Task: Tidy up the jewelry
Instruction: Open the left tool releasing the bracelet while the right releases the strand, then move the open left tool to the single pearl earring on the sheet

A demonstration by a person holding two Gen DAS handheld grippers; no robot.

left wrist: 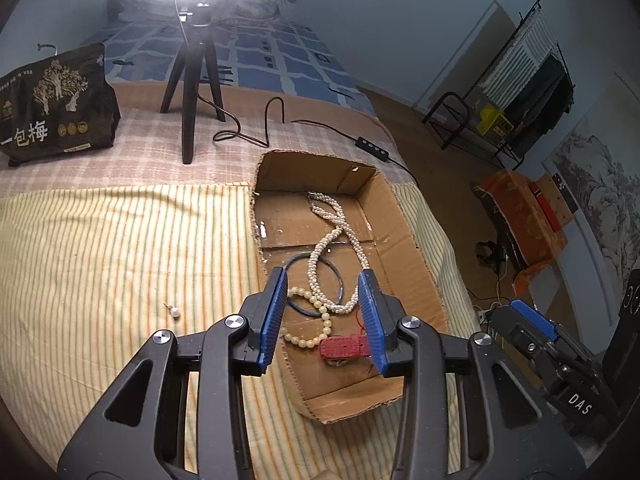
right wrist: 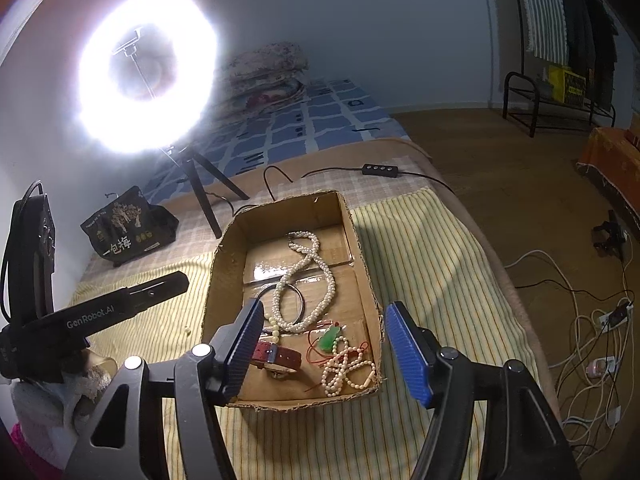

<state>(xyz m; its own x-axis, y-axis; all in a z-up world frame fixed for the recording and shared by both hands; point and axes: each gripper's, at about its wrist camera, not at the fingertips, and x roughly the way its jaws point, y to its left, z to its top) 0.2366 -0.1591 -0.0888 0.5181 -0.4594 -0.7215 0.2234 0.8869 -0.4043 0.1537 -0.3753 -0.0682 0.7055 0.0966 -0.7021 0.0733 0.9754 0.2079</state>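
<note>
I read "GenRobot.AI" on my left tool point(left wrist: 324, 316) and "一包梅" on the black bag point(left wrist: 56, 104). Both tools gape empty above the cardboard box point(right wrist: 362, 280); right tool point(right wrist: 324, 350) wider.

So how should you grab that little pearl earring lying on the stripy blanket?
Probably from straight above. The pearl earring lies alone on the striped blanket, left of the cardboard box. Pinch the round pearl, not the thin post poking out: it is the bigger part, so likely easier to catch.
</note>
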